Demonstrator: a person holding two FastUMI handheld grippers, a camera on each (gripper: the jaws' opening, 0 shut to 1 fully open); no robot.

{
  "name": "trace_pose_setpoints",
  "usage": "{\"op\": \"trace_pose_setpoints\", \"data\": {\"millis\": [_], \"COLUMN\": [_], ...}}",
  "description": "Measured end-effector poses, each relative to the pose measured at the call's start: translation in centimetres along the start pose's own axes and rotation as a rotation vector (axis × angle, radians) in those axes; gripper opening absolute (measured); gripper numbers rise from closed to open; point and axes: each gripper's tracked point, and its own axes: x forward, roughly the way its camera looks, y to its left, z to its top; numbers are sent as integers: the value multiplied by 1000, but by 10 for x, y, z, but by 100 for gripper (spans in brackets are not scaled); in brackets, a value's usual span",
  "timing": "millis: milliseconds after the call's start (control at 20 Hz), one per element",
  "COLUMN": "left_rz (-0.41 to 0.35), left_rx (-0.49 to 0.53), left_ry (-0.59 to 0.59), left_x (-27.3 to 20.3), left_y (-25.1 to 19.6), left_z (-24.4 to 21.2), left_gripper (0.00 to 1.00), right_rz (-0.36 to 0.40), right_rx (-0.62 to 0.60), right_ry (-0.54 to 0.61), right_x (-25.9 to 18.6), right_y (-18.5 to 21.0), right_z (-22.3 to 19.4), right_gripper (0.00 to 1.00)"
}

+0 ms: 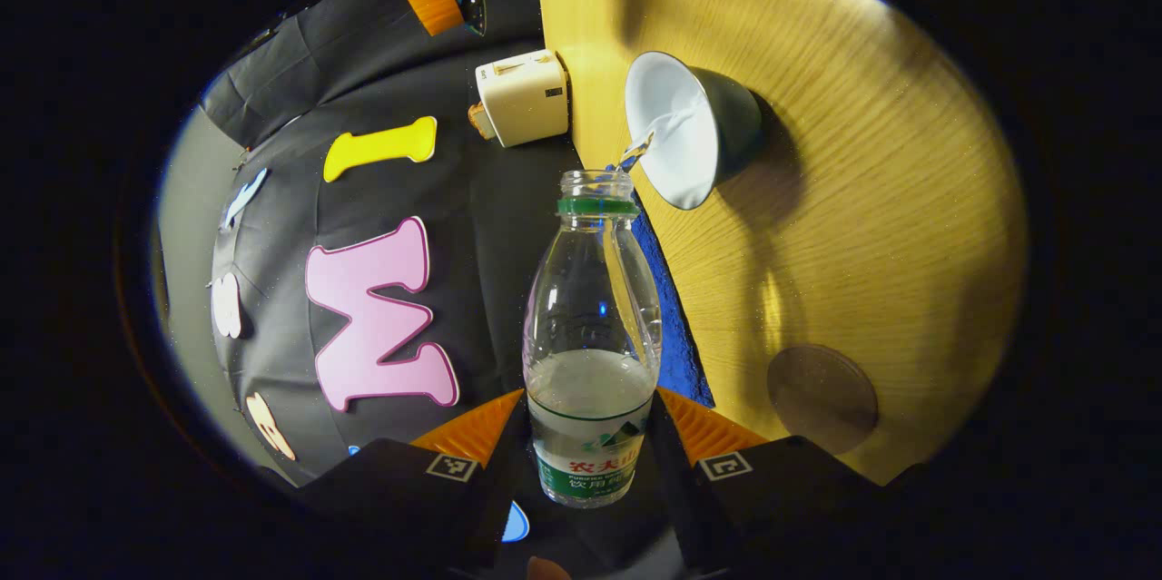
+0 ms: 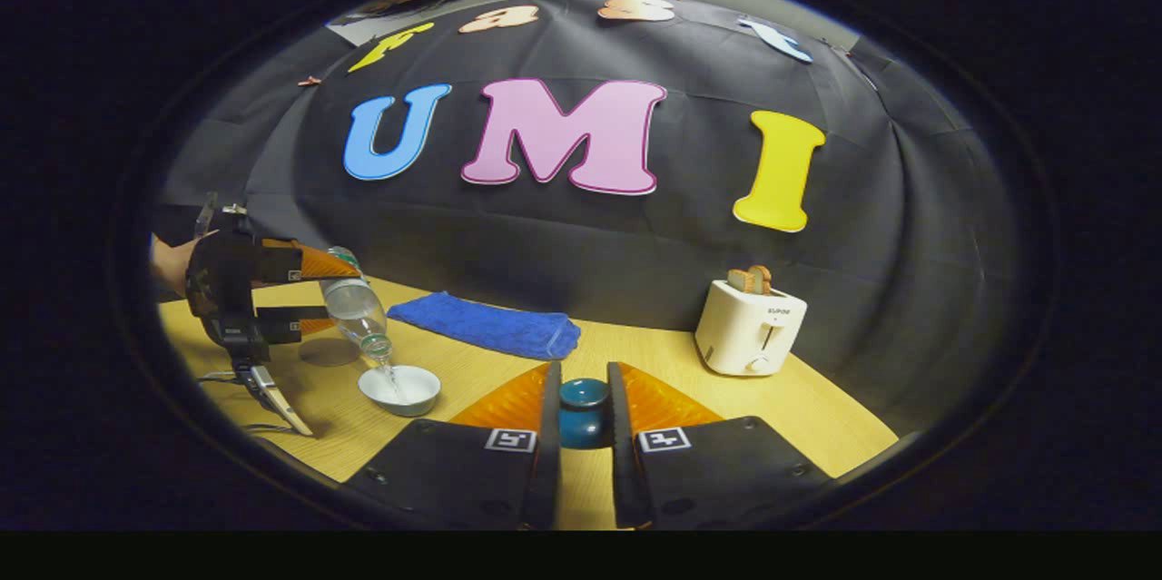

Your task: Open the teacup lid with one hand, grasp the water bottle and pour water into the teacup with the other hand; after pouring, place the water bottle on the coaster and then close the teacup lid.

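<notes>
Desk (image 2: 817, 398): light wood grain, set against the black cloth wall. In the right gripper view it runs from the left edge to the right, with all items on it.

Blue towel (image 2: 486, 324): folded, lying flat at the far side of the desk, left of centre.

Toaster (image 2: 750, 327): white, far right on the desk, toast standing in its slot. It also shows in the left gripper view (image 1: 523, 96) by the desk edge.

Left gripper (image 1: 590, 435): fingers closed on the lower body of the water bottle (image 1: 592, 339), one on each side. The bottle is uncapped and tipped, about half full, neck toward the teacup (image 1: 694, 131). A thin stream of water runs from the mouth into the cup's white interior. In the right gripper view this gripper (image 2: 313, 294) is at far left above the desk, held by a hand (image 2: 171, 262), with the bottle (image 2: 359, 308) slanting down over the teacup (image 2: 399, 388).

Teacup: open, dark outside, white inside, standing on the desk near left, in front of the towel.

Coaster (image 1: 822, 397): round, brownish, flat on the desk, apart from the cup, nothing on it.

Right gripper (image 2: 581, 417): fingers narrowly spaced, pinching the dark blue teacup lid (image 2: 582, 412) by its knob, held above the desk, right of the cup.
</notes>
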Motion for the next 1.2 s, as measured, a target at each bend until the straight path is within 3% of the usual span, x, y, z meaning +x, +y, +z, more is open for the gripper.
{"op": "trace_pose_setpoints", "data": {"millis": [50, 200, 250, 350, 400, 500, 550, 600, 700, 800, 900, 950, 1200], "left_rz": [6, 21, 28, 46, 57, 79, 90, 98, 111, 122, 132, 143, 155], "left_rx": [9, 37, 48, 70, 83, 109, 116, 124, 141, 165, 183, 190, 254], "left_ry": [-8, -28, -32, -40, -41, -47, -45, -48, -53, -65, -76, -80, -111], "left_x": [1, 3, 3, 3, 4, 5, 6, 6, 8, 8, 9, 9, 13], "left_y": [1, 4, 5, 8, 10, 17, 18, 21, 24, 29, 34, 39, 47], "left_z": [1, 1, 1, 2, 3, 4, 4, 4, 5, 7, 9, 7, 10], "left_gripper": [73, 73, 73, 74, 73, 73, 73, 73, 73, 73, 74, 74, 73], "right_rz": [-2, -2, -2, -1, -2, -2, -2, -3, 0, 3, 3, 3, 10], "right_rx": [0, 3, 2, 2, 1, 2, -1, -7, -16, -18, -21, -23, -23], "right_ry": [-2, -4, -4, -6, -7, -8, -9, -9, -11, -15, -19, -20, -26], "right_x": [1, 0, 0, 1, 1, 1, 0, 1, 2, 0, 2, 2, 3], "right_y": [0, -1, 0, 0, -1, -1, -1, -1, 0, 0, 0, 1, 2], "right_z": [0, 0, 1, 1, 2, 2, 2, 2, 3, 3, 5, 5, 7], "right_gripper": [26, 27, 22, 27, 22, 26, 22, 31, 31, 22, 27, 22, 22]}}
